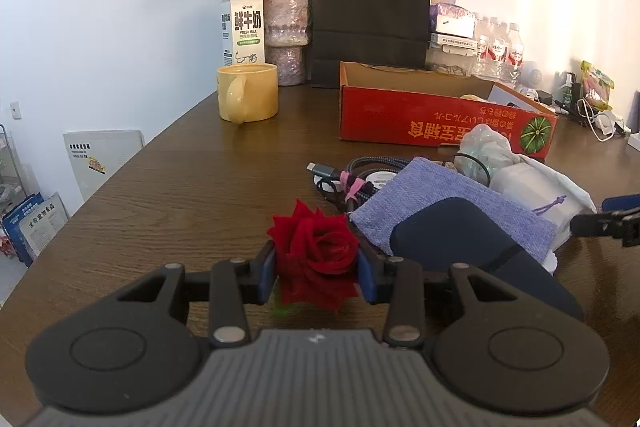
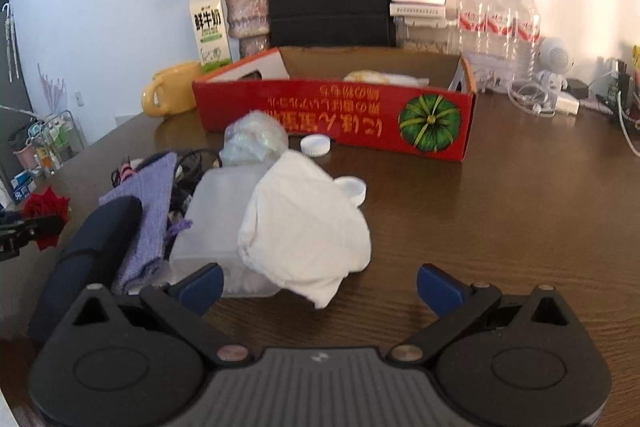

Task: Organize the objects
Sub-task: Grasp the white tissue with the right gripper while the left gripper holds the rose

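Left gripper (image 1: pixel 316 269): jaws partly closed, pressed on a red rose (image 1: pixel 316 259) just above the wooden table (image 1: pixel 180 195), likely bound for the red cardboard box (image 1: pixel 400 115). Right gripper (image 2: pixel 318 287): jaws wide, empty, facing a white cloth (image 2: pixel 304 227), presumably next.

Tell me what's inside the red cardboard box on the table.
Inside the red cardboard box, only a pale, yellowish-white bundle shows above the front wall, near the middle-right. What it is can't be told. The box floor and anything lower are hidden behind that front wall.
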Tool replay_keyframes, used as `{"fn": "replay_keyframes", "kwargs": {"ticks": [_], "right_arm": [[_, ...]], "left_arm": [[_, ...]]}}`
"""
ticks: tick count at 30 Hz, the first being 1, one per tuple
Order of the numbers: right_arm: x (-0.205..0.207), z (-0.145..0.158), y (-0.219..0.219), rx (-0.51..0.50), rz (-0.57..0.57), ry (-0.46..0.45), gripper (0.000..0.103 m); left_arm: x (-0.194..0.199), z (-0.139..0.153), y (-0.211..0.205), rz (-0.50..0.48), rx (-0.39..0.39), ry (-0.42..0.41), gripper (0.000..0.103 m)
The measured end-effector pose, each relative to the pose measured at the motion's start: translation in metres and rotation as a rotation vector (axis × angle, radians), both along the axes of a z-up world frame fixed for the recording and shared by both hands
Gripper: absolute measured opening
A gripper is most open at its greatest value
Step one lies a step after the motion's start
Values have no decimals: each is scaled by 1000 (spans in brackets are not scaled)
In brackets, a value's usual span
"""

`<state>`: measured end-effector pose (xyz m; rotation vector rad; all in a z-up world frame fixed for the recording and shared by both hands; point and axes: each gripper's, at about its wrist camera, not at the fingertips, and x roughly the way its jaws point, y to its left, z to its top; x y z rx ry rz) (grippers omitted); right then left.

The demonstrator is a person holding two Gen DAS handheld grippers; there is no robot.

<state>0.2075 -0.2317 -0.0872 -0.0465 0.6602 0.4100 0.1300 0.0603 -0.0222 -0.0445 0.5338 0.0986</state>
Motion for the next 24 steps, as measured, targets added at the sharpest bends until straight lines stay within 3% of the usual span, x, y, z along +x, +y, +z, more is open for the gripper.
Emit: {"fn": "replay_keyframes", "kwargs": {"ticks": [10,15,19,22,24], "right_arm": [[16,11,-8,122,-23,-8,102],[24,12,-10,157,-43,-1,85],[28,9,-11,185,-38,11,79],[37,6,-19,264,-35,68,72],[42,5,-24,315,-41,89,53]], "left_arm": [[0,3,1,3,-2,-7,41],[0,3,1,3,-2,-5,41],[0,3,0,0,0,-5,41],[0,3,-1,-2,1,-6,41],[-1,3,-1,-2,2,-7,41]]}}
